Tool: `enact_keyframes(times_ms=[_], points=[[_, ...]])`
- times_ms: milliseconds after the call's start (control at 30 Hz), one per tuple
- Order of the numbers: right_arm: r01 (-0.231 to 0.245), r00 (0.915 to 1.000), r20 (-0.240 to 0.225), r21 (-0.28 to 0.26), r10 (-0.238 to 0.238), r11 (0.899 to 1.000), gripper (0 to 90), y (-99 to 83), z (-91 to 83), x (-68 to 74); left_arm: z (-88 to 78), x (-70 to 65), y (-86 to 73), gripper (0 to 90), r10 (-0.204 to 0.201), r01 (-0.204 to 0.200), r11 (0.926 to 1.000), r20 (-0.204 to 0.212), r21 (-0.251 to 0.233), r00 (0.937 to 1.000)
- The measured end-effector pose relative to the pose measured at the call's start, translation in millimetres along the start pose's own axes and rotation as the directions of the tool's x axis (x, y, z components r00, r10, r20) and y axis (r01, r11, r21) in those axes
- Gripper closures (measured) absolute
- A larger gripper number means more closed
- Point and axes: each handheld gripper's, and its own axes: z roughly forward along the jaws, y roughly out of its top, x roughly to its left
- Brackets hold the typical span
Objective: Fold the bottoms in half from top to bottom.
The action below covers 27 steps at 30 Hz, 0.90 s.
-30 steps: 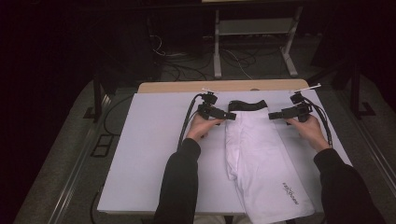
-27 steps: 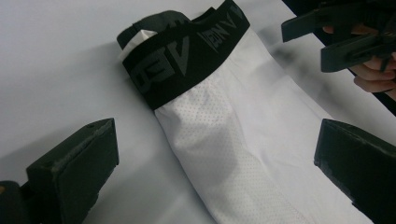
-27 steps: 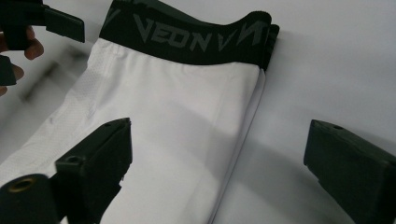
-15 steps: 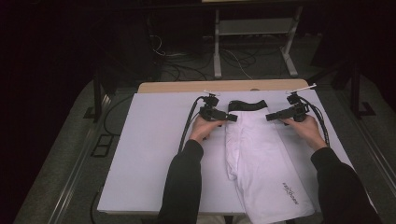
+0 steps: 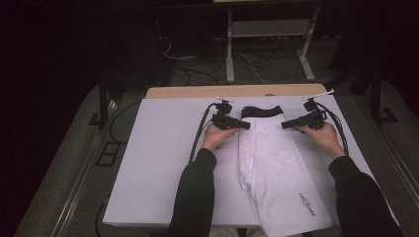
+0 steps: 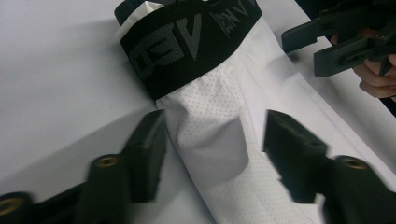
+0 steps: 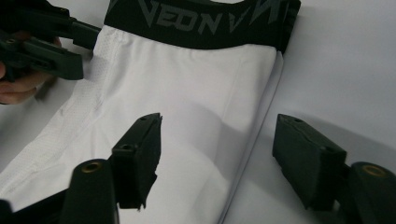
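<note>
Both grippers, one at each side edge of the garment, just below its waistband.

Item: white shorts (image 5: 276, 168), folded lengthwise into a narrow strip with a black lettered waistband (image 5: 261, 111). They lie flat on the white table cover (image 5: 163, 163). The waistband is at the far end; the hem end with a small printed mark hangs toward the person's edge.

Handling, as judged: light, soft, limp knit with a perforated mesh panel along one side. It will sag and unfold when lifted and carries no load by itself. The stacked layers may slide apart, so a pinch should take every layer. The elastic waistband is the firmest part. Best hold: the two side edges close under the waistband, lifted level and together.

Left gripper (image 6: 212, 140): jaws part open, having just been closing. The mesh-panelled edge of the shorts lies between them, just below the waistband. One jaw stands at the cloth's outer edge over the table cover, the other above the fabric. Pads not yet pressing; no grip.

Right gripper (image 7: 217, 149): jaws part open, likewise just closing. They straddle the opposite folded edge, one jaw over the white fabric, the other over the bare cover beside it. A gap shows at both pads, so nothing is held.

Hands (image 5: 217, 136): resting low on the cover, either side of the shorts.

Step in hand, as judged: pinching the two upper edges ahead of a lift or fold.
</note>
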Motion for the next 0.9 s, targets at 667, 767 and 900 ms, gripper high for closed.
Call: enact_keyframes(times_ms=[667, 767, 900], points=[[-0.029, 0.9992, -0.026, 0.009, 0.029, 1.000, 50.7, -1.9, 6.9, -4.4, -2.2, 9.6, -1.9, 86.9, -0.035, 0.035, 0.9991, -0.017, 0.025, 0.9993], [-0.032, 0.9993, -0.017, 0.011, 0.033, 0.999, 53.4, -1.2, 7.9, -2.8, -1.8, 9.0, -1.8, 87.2, -0.035, 0.035, 0.9991, -0.016, 0.023, 0.9993], [-0.038, 0.9993, 0.003, 0.013, 0.038, 0.999, 59.8, -1.1, 8.6, -1.5, -1.2, 8.5, -1.8, 87.5, -0.032, 0.032, 0.9992, -0.016, 0.024, 0.9994]])
